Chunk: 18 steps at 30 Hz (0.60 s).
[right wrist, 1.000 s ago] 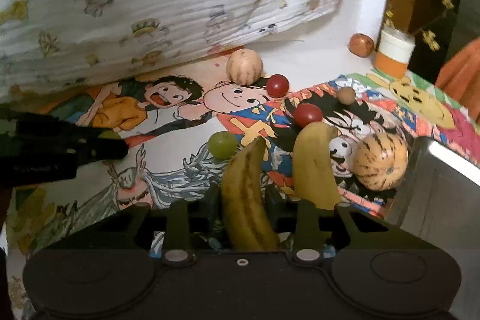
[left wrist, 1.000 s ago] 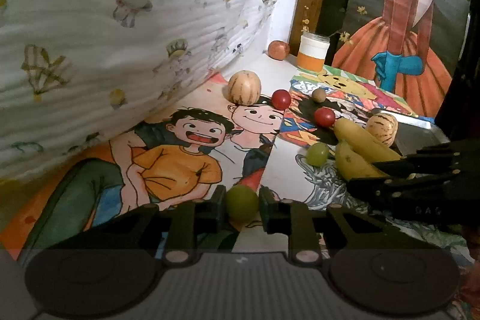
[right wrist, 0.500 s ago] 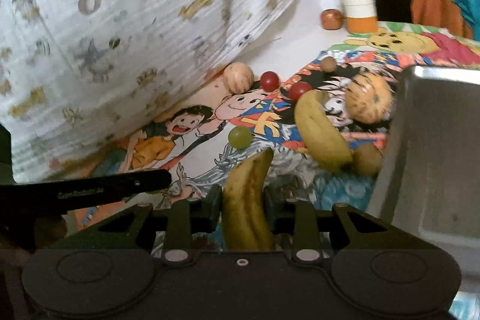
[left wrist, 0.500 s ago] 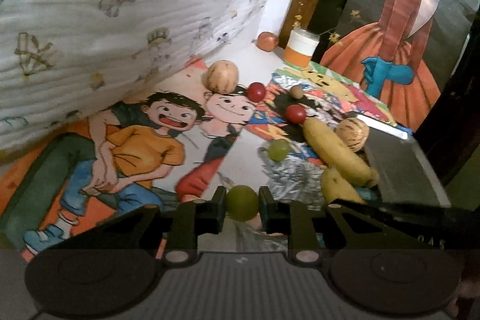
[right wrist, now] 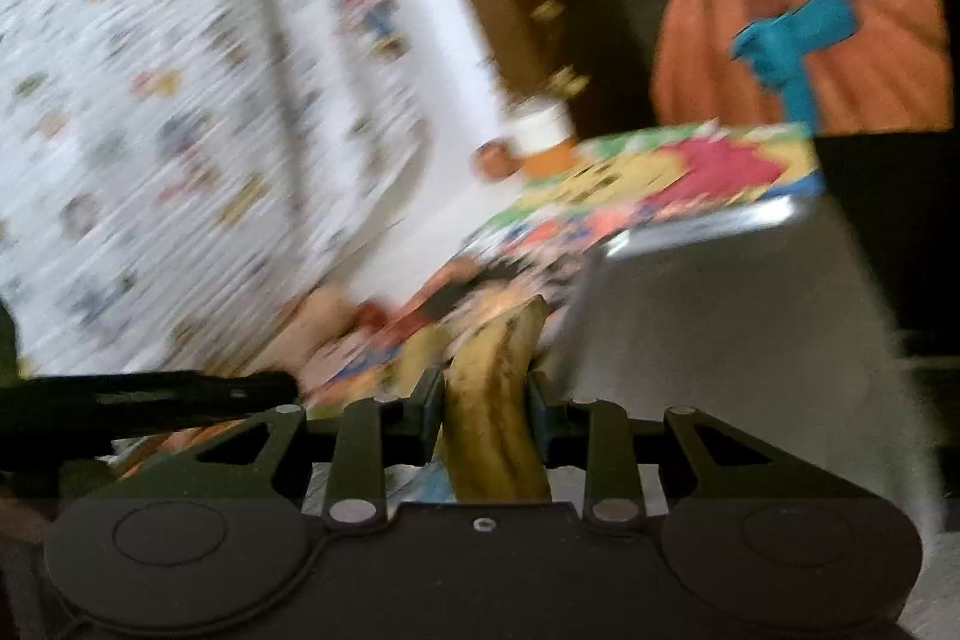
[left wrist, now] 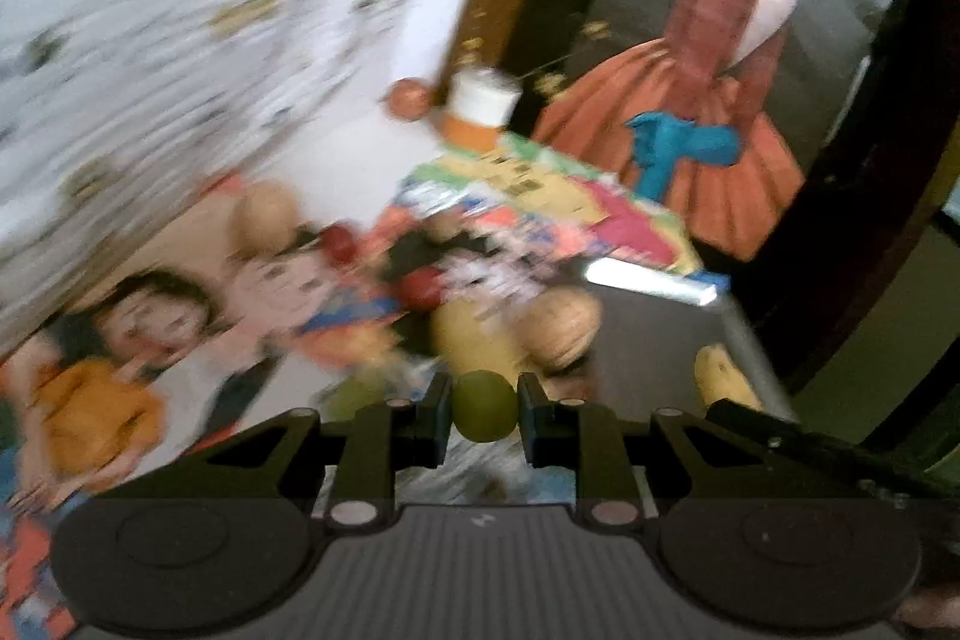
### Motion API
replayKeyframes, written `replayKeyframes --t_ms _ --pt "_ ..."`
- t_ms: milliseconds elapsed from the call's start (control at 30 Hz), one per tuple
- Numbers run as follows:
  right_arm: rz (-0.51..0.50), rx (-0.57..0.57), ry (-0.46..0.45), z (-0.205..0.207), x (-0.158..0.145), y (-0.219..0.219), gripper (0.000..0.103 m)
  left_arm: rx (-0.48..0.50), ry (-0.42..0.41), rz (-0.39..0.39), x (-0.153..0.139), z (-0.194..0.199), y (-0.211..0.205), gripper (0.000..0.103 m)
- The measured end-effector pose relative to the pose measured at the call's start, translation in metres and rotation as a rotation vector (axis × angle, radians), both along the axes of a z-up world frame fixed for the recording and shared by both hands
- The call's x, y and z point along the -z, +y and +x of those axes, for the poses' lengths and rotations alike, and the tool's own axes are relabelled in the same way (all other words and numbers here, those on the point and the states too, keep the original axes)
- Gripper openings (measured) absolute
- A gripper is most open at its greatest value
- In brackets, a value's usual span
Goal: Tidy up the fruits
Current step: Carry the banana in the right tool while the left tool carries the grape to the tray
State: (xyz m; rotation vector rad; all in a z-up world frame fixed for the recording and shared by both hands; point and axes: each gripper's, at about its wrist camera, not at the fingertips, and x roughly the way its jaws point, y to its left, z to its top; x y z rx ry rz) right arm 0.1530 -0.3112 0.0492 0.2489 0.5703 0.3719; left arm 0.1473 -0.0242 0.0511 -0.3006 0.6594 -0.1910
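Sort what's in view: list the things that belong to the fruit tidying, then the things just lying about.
Job: green grape in left gripper; banana in right gripper; metal tray; red fruit; striped melon.
Lying about: orange jar; printed cloth; cartoon mat.

A grape [left wrist: 483, 405] is held between the left gripper [left wrist: 483, 409] fingers, a banana [right wrist: 493, 400] between the right gripper [right wrist: 487, 403] fingers. A tray [right wrist: 750, 316] is placed right of the fruits on the worktop [left wrist: 360, 148].
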Motion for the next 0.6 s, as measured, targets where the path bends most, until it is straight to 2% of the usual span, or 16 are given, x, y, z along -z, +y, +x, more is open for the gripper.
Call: replayKeyframes --t_ms 133,233,367,600 --pt "-0.01 0.034 -0.019 0.036 -0.005 -0.033 0.032 0.062 -0.059 -0.038 -0.018 0.034 -0.035 0.025" --pt "-0.037 0.069 -0.03 0.061 -0.003 -0.051 0.032 0.114 -0.073 -0.042 -0.019 0.063 -0.066 0.025" --pt "-0.062 0.078 -0.025 0.087 0.005 -0.067 0.032 0.165 -0.03 -0.029 -0.008 0.104 -0.099 0.025" --pt "-0.226 0.014 0.016 0.128 0.028 -0.066 0.032 0.198 0.039 0.057 0.022 0.155 -0.136 0.025"
